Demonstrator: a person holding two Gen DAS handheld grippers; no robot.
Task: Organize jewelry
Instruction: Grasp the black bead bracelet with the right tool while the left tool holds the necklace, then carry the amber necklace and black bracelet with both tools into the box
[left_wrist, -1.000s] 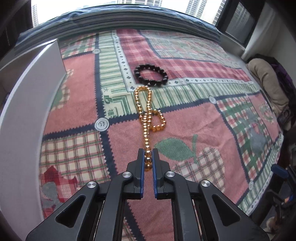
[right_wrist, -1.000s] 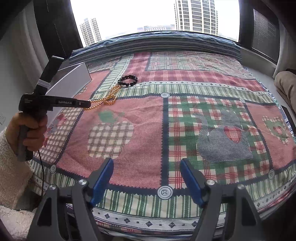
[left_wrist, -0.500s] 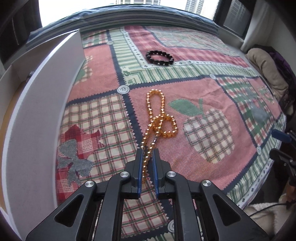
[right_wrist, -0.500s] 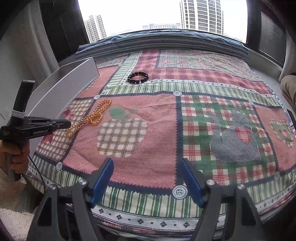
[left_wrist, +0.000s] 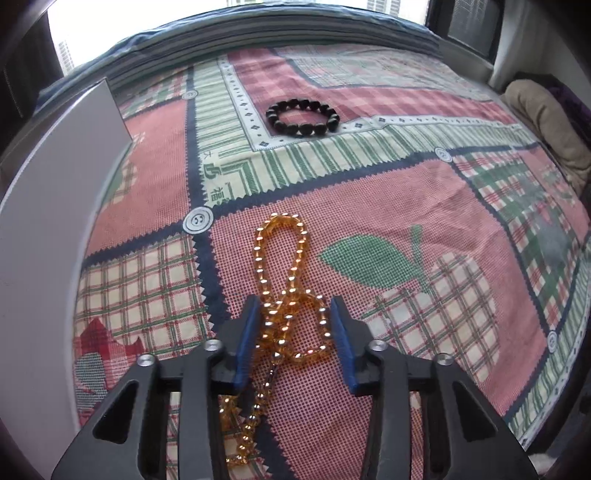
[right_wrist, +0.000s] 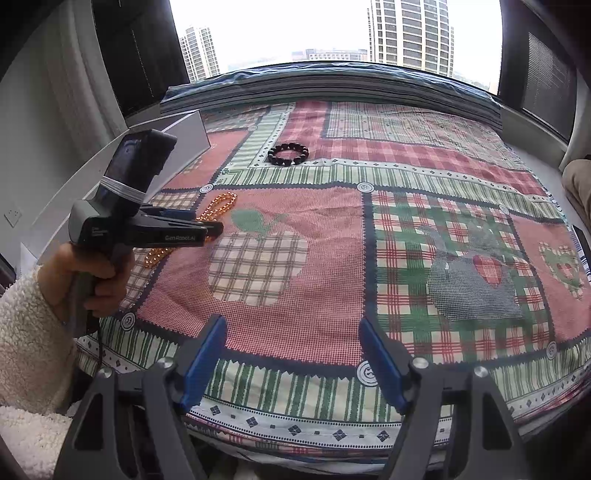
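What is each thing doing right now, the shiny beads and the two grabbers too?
Amber bead necklace: lying looped on the patchwork cloth, partly between the left gripper's fingers, not pinched.
Black bead bracelet: flat on the cloth, closed ring, untouched, farther away.
Left gripper: jaws opening, pads off the beads.
Right gripper: open wide, empty, above the cloth's near edge.
Patchwork cloth: spread flat.

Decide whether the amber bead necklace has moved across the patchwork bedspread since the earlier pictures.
Yes. The amber bead necklace has been dragged away from the black bead bracelet, towards the bedspread's near edge, beside the printed apple.
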